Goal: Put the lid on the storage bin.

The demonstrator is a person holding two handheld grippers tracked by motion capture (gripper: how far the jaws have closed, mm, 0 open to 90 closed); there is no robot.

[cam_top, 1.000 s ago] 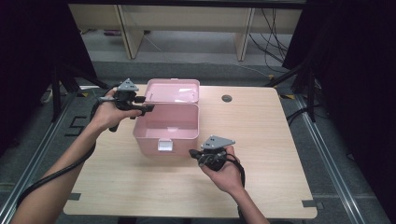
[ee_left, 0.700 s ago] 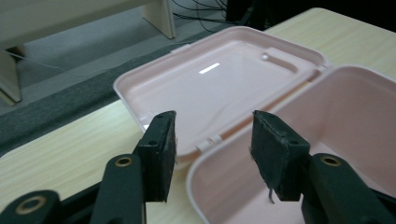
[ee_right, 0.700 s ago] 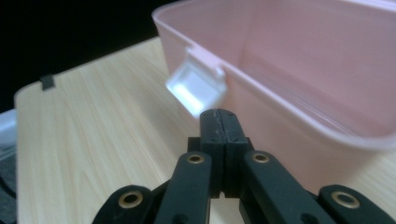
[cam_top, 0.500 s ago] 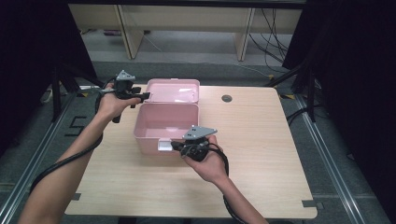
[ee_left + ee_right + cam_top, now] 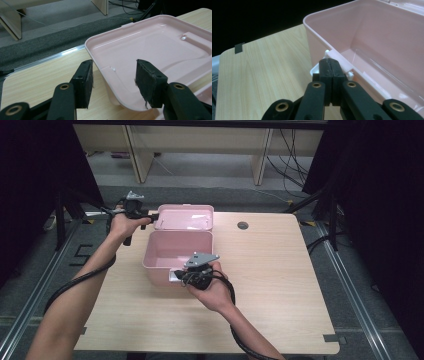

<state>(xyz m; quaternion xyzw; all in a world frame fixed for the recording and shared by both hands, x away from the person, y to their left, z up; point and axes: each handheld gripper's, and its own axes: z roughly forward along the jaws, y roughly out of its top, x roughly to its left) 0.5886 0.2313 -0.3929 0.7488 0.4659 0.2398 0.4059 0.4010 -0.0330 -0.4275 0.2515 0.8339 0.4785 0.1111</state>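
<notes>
A pink plastic box stands open on the wooden table, with its lid laid back behind it. My left gripper reaches in from the left at the lid's near-left corner. In the left gripper view its jaws have just been opening, and the left gripper straddles the lid's rim without pressing it. My right gripper is shut, its tips against the white latch on the box's front wall. Nothing lies inside the box.
A round cable hole sits in the table behind the box on the right. Beyond the far edge are pale shelf legs and floor cables. A metal rail runs along the floor at the left.
My right gripper has moved left along the table to the box's front latch. The left gripper has shifted a little farther back beside the lid. The box and lid lie as before.
</notes>
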